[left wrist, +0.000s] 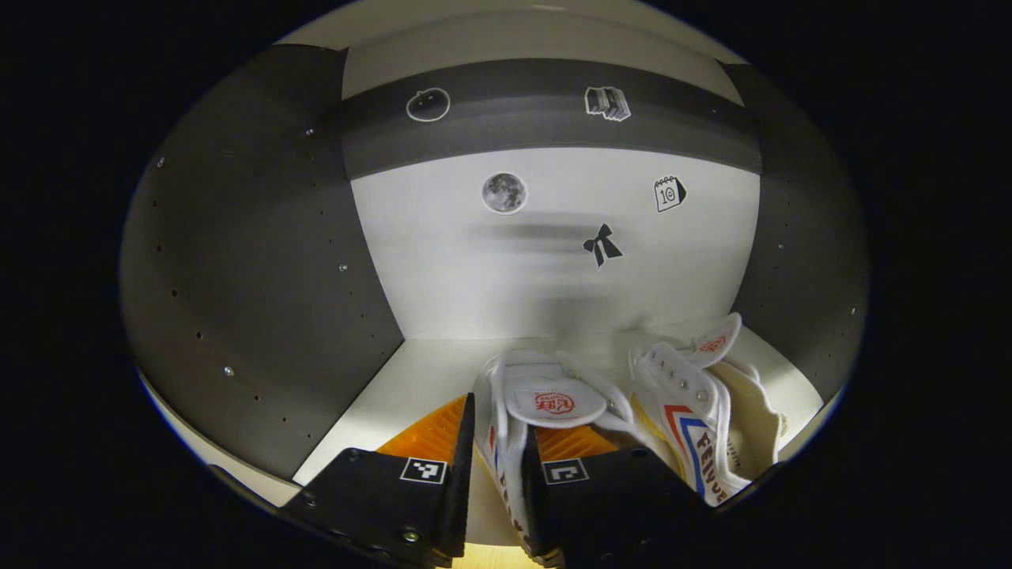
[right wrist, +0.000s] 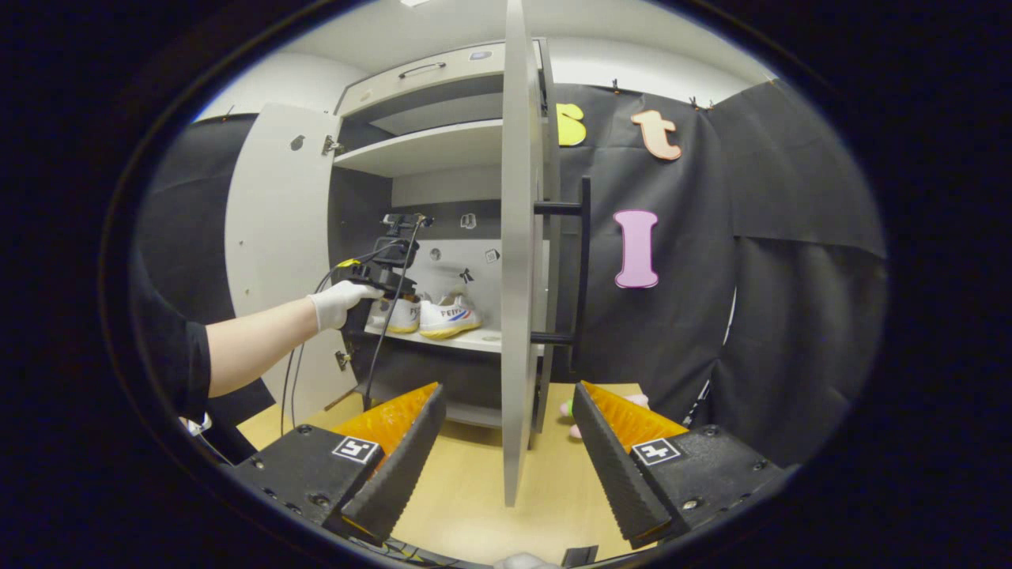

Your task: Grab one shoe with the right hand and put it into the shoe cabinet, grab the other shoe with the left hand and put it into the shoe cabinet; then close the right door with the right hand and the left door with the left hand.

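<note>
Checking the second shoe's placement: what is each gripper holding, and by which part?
Left gripper clamps the left shoe by its side wall at the opening. Right gripper, open, holds nothing.

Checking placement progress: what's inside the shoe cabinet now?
Two white shoes side by side on the shelf: one shoe clamped in the left tool, the other shoe beside it. Stickers on the back wall. The right door hides the cabinet's right part.

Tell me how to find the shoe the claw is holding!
Look in the open cabinet, on the white shelf where two white shoes sit side by side. It is the left shoe: the left claw pinches its side, while the right shoe sits free.
</note>
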A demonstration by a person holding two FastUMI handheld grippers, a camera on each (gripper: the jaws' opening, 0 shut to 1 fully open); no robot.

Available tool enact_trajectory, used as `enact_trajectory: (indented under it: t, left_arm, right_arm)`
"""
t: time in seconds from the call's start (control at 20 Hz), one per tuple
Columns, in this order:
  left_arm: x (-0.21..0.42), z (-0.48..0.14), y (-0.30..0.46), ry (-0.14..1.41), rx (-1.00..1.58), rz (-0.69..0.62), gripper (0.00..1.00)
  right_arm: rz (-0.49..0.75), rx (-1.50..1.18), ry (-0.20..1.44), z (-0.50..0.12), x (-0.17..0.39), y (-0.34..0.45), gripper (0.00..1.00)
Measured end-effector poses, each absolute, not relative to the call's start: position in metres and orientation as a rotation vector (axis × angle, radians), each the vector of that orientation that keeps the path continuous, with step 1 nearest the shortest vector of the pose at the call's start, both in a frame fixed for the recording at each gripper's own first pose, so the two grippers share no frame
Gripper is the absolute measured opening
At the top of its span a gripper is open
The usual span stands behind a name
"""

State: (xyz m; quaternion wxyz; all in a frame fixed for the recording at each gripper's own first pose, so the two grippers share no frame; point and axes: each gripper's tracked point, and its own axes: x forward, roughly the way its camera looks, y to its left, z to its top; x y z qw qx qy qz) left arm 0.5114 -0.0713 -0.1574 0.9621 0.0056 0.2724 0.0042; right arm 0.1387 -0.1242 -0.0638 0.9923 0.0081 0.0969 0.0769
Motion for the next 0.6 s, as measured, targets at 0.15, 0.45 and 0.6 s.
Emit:
enact_trajectory:
  t: [0.15,0.45,0.6]
  left_arm:
    - [0.510,-0.147,-0.054,0.505,0.047,0.050,0.74]
    - [0.482,-0.116,-0.049,0.418,-0.045,0.038,0.96]
    - [0.461,-0.095,-0.057,0.375,-0.065,0.008,0.96]
  right_arm:
    - [0.158,0.022,0.190,-0.064,0.136,-0.121,1.00]
    - [0.164,0.029,0.172,-0.058,0.132,-0.110,1.00]
    - [0.175,0.025,0.162,-0.054,0.128,-0.099,1.00]
